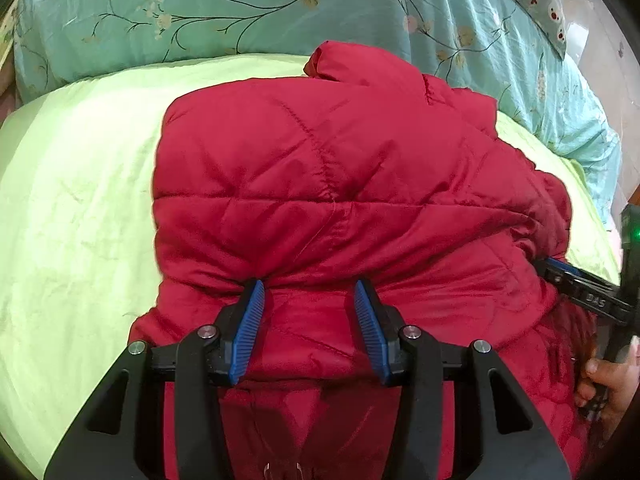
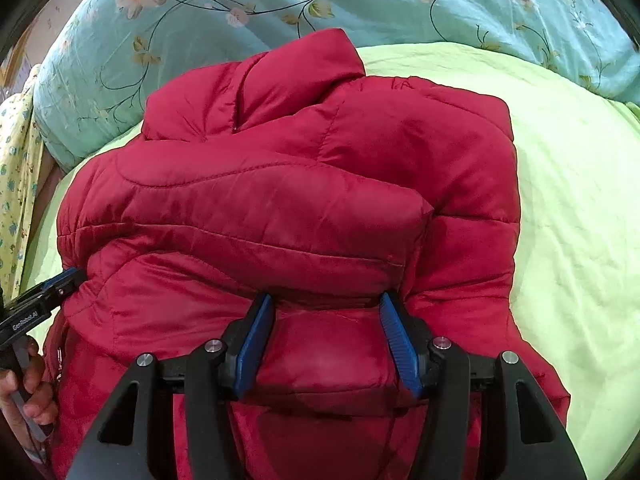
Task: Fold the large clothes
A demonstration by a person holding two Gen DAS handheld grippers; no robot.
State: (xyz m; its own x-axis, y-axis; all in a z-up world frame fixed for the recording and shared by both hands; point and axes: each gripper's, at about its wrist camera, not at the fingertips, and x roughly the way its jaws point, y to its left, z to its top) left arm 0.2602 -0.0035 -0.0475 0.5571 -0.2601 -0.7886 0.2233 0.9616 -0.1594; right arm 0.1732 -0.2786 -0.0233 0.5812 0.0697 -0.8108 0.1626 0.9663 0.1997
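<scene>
While the red jacket [image 1: 344, 184] sits bundled mid-bed on the green sheet [image 1: 80, 208], near the floral quilt [image 1: 240, 8], we spread both left gripper [image 1: 309, 284] and right gripper [image 2: 327, 298]; folding looks nearly finished.

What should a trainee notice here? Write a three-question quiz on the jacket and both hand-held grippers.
1. True or false: the red puffer jacket lies on the light green sheet.
2. The left hand-held gripper has its jaws: A) spread with jacket fabric between them, B) shut on nothing, C) out of view.
3. Fill in: behind the jacket lies a teal quilt printed with ____.

Key:
1. True.
2. A. The right hand-held gripper stands the same way.
3. Flowers.
</scene>
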